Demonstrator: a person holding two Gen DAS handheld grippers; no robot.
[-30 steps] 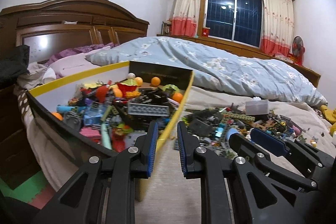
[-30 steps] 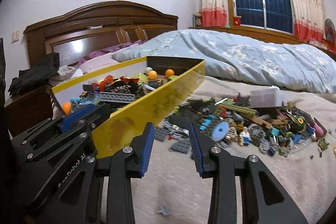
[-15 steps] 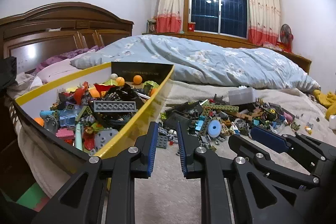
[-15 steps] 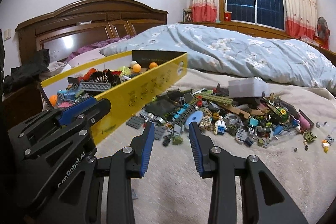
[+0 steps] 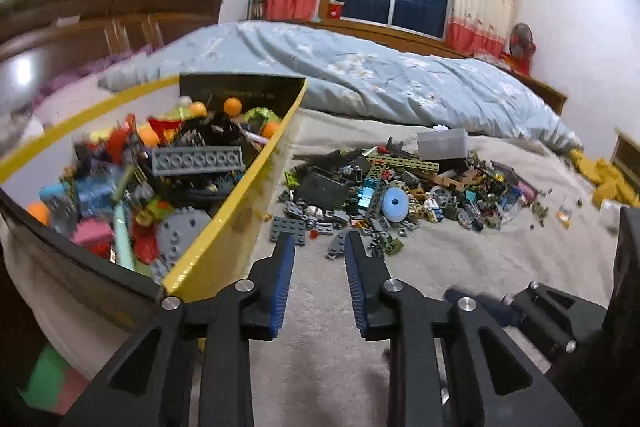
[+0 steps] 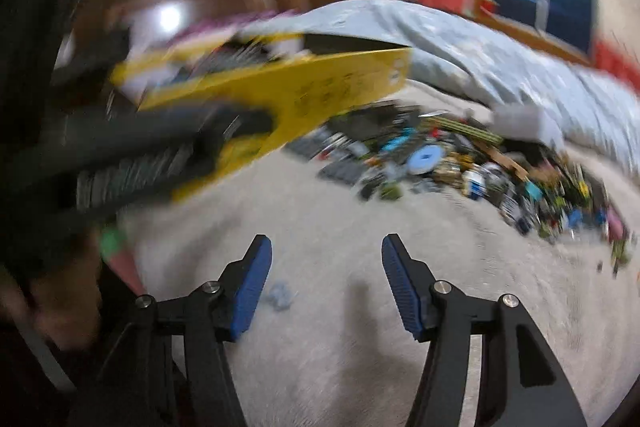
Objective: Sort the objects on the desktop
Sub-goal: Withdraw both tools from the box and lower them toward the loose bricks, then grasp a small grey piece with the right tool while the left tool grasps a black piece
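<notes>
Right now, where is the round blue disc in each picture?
Left wrist: the blue disc lies in the middle of the brick pile, right of the yellow box.
Right wrist: the blue disc shows blurred, upper right of centre, again right of the box.
Shared landmark: the yellow box wall.

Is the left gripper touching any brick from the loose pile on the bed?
Apart. The left wrist view shows the left gripper open, its jaws just widened and empty, bare blanket showing between them short of the brick pile.
</notes>
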